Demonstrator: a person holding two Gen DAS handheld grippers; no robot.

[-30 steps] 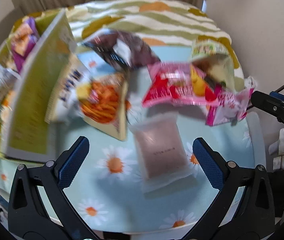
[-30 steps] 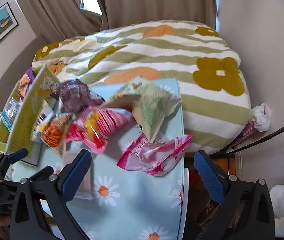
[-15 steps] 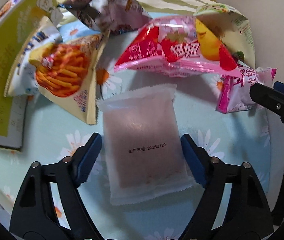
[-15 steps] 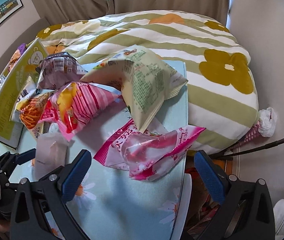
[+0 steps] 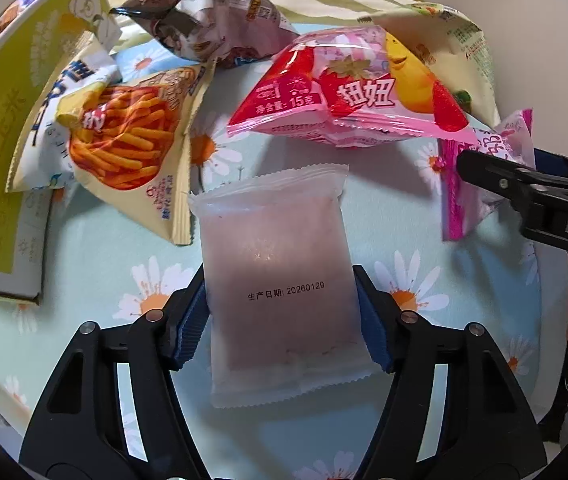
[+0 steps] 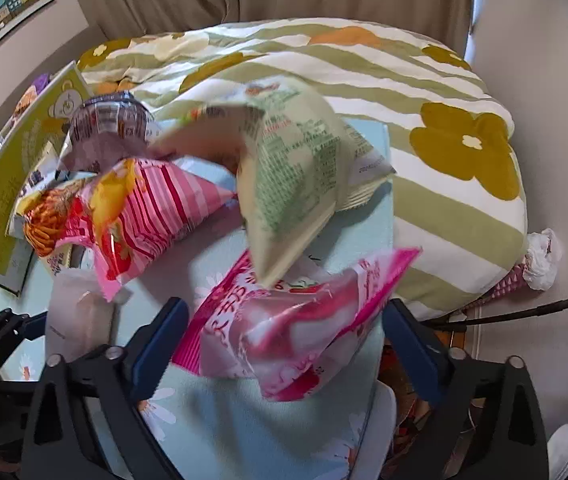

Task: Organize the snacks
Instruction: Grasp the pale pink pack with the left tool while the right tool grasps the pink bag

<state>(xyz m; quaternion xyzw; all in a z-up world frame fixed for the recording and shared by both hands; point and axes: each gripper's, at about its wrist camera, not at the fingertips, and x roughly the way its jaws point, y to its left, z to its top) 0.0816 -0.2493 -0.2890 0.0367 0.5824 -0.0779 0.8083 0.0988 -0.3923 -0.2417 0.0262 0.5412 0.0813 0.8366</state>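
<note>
My left gripper [image 5: 282,316] has its blue pads against both long edges of a frosted white snack packet [image 5: 280,276] lying flat on the daisy tablecloth [image 5: 84,256]. My right gripper [image 6: 284,344] is open and straddles a pink-and-white snack bag [image 6: 296,340] without pinching it; the same bag shows in the left wrist view [image 5: 480,184] beside the right gripper. Behind lie a pink strawberry bag [image 5: 348,96], an orange fries bag [image 5: 132,144], a dark purple bag [image 5: 208,24] and a pale green bag [image 6: 296,172].
A yellow-green box [image 5: 0,120] stands at the left with more snacks behind it. A flowered striped duvet [image 6: 444,120] lies beyond the table. The table's right edge [image 6: 380,280] runs close to the pink-and-white bag, with a cable [image 6: 524,312] past it.
My left gripper moved forward over the frosted packet and closed its jaws onto its sides. My right gripper moved forward until its open jaws straddle the pink-and-white bag.
</note>
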